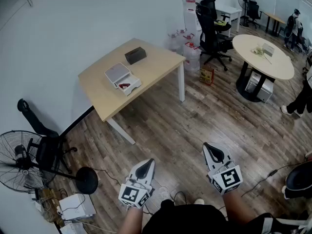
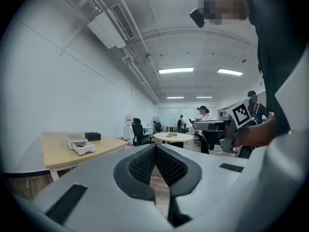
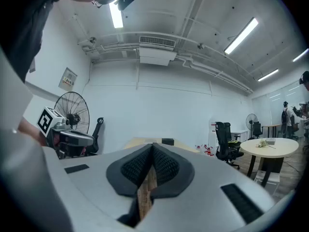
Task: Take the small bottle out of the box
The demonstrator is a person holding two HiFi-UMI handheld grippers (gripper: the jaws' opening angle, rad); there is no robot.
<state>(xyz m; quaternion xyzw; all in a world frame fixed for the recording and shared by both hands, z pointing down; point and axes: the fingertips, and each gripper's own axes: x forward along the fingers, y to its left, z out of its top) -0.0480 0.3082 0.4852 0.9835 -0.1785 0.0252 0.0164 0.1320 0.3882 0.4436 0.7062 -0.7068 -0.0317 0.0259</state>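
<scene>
On the wooden table (image 1: 100,94) at the far left lies a white box (image 1: 123,78) with its tray pulled out; a small red item (image 1: 125,86) lies in the tray, too small to tell more. Both grippers hang low over the floor, well short of the table. My left gripper (image 1: 146,164) is shut with nothing between its jaws, and so is my right gripper (image 1: 210,148). In the left gripper view the white box (image 2: 80,144) sits far off beyond the closed left gripper (image 2: 155,150). The right gripper view shows the right gripper (image 3: 153,148) closed in front of the table (image 3: 136,141).
A black box (image 1: 135,55) lies on the table behind the white one. A standing fan (image 1: 19,162) and a black chair (image 1: 45,147) are at the left. Water jugs (image 1: 189,48), an office chair (image 1: 213,30) and a round table (image 1: 280,67) stand to the right, with people beyond.
</scene>
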